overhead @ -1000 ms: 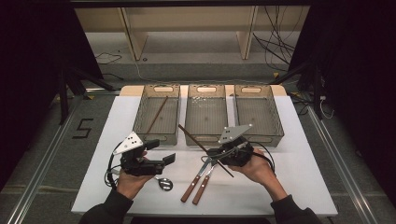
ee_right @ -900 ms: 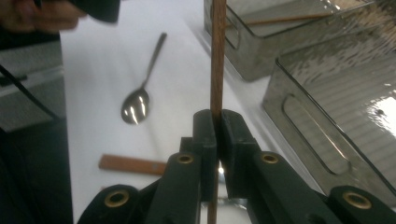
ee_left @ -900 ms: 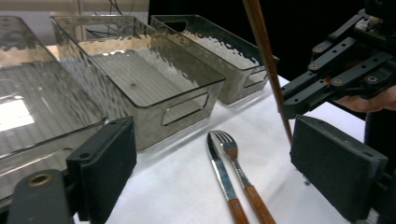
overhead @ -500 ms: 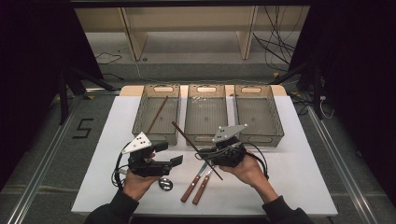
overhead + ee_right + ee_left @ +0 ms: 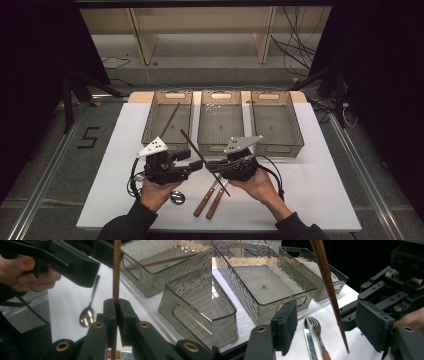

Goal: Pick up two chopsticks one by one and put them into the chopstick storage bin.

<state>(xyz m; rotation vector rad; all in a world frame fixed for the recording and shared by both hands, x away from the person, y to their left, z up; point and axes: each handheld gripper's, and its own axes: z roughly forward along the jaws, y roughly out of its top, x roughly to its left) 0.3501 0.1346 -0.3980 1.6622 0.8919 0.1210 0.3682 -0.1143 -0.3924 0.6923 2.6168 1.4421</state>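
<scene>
Chopstick (image 5: 116, 270) is clamped in the closed right claw (image 5: 116, 308) near the desk's (image 5: 325, 180) front edge. Left claw (image 5: 329, 330), part-open and just closing, is set around it untouched.

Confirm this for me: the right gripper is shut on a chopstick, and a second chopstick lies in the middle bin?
Not quite. The right gripper is shut on the chopstick, but the second chopstick lies in the left bin, as the high view shows.
</scene>
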